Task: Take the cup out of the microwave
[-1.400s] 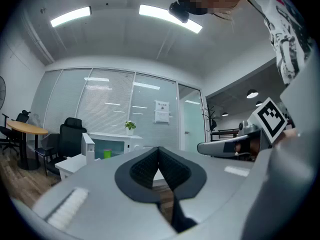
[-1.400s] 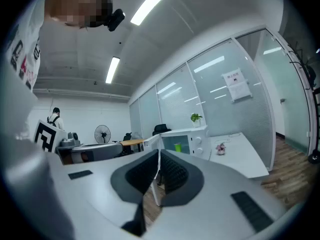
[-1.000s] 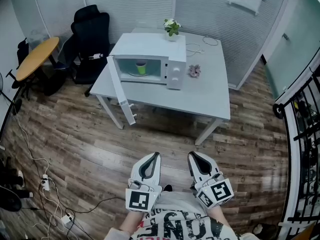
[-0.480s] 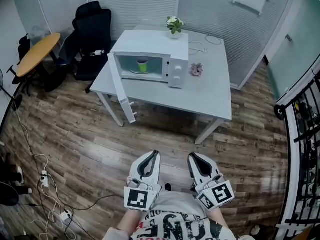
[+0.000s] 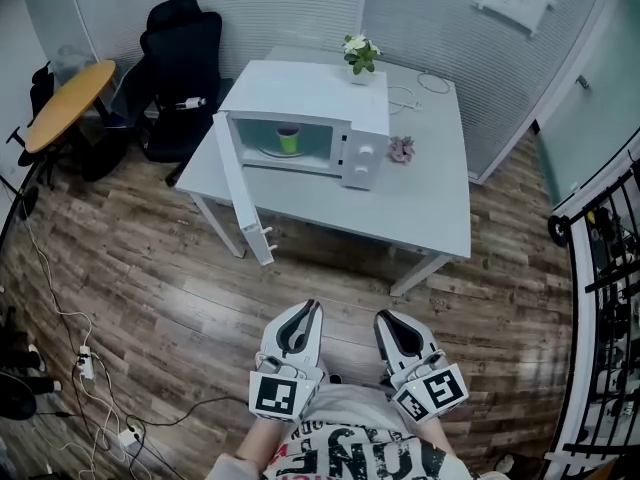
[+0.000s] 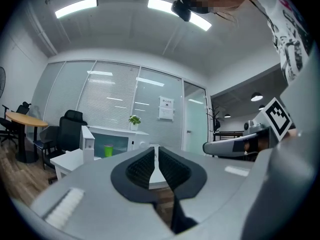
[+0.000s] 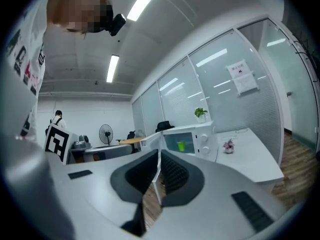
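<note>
- In the head view, the left gripper [image 5: 311,308] and the right gripper [image 5: 386,316] sat side by side at 6 o'clock in the frame, close to the person's printed shirt [image 5: 360,458]. Both pointed toward 12 o'clock.
- The microwave [image 5: 300,93] stood on a white table [image 5: 425,203] at about 11 o'clock from the grippers, well apart from them across the wooden floor [image 5: 150,288].
- Its door [image 5: 240,198] hung open, swung out toward 7 o'clock of the cavity.
- The green cup [image 5: 288,140] stood upright inside the cavity, apparently on a round plate, though it was too small to be sure.
- A potted plant [image 5: 359,54] sat on the microwave's top at its 1 o'clock corner.
- A small pink thing [image 5: 402,148] lay on the table at 3 o'clock of the microwave.
- In the left gripper view, the two dark jaws met at their tips with nothing between them. The cup [image 6: 108,150] showed far off at 10 o'clock of the tips, inside the open microwave.
- In the right gripper view, the jaws were likewise pressed together and empty. The cup [image 7: 180,146] showed at 2 o'clock of the tips, in the lit cavity.
</note>
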